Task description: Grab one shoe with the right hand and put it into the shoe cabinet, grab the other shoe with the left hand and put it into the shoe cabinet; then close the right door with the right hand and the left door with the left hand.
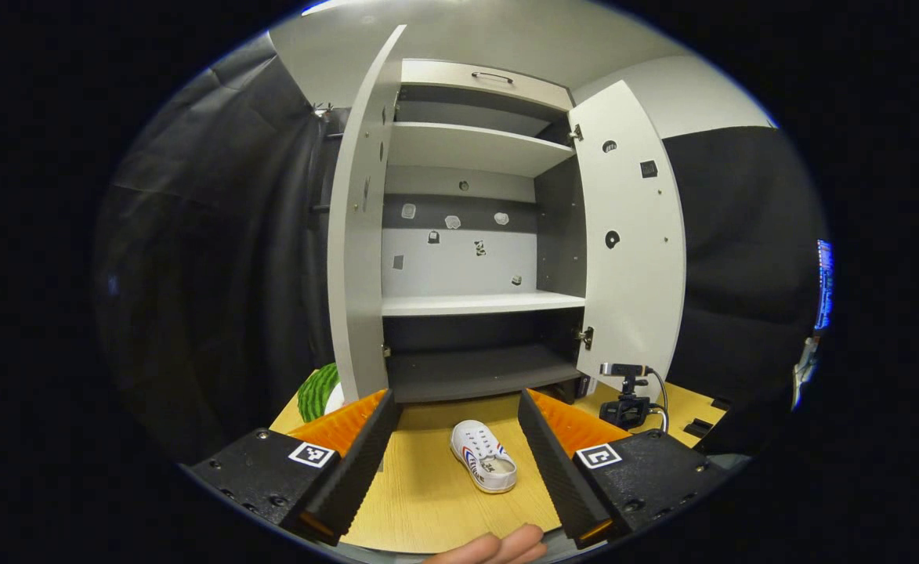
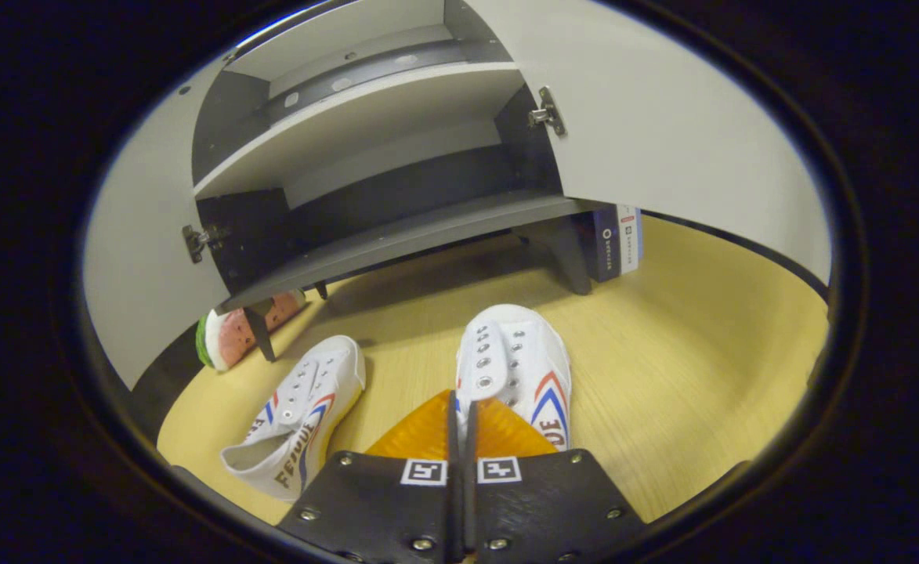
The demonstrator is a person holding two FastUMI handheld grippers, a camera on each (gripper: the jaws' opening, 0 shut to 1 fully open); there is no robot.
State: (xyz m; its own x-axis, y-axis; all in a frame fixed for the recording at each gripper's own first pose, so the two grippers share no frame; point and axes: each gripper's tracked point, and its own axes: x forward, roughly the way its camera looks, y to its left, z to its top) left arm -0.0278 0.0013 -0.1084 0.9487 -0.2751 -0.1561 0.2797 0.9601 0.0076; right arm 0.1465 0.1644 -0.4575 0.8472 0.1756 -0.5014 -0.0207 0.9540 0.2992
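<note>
A: How does the right hand-held gripper (image 2: 459,427) stand?
B: Clenched, its fingers pressed on the tongue edge of the nearer shoe (image 2: 515,372), which sits on the counter (image 2: 686,376) in front of the shoe cabinet (image 2: 365,125).
A: And the left hand-held gripper (image 1: 459,454)?
B: Released, jaws wide apart, holding nothing. Between them, in front of the cabinet, lies one shoe (image 1: 483,455), with fingertips (image 1: 498,547) at the bottom edge.
A: The other shoe?
B: The right gripper view shows the second shoe (image 2: 296,415) left of the gripped one. Both doors hang open. The left gripper view adds a small camera (image 1: 625,392) beside the cabinet's right door (image 1: 631,235).
</note>
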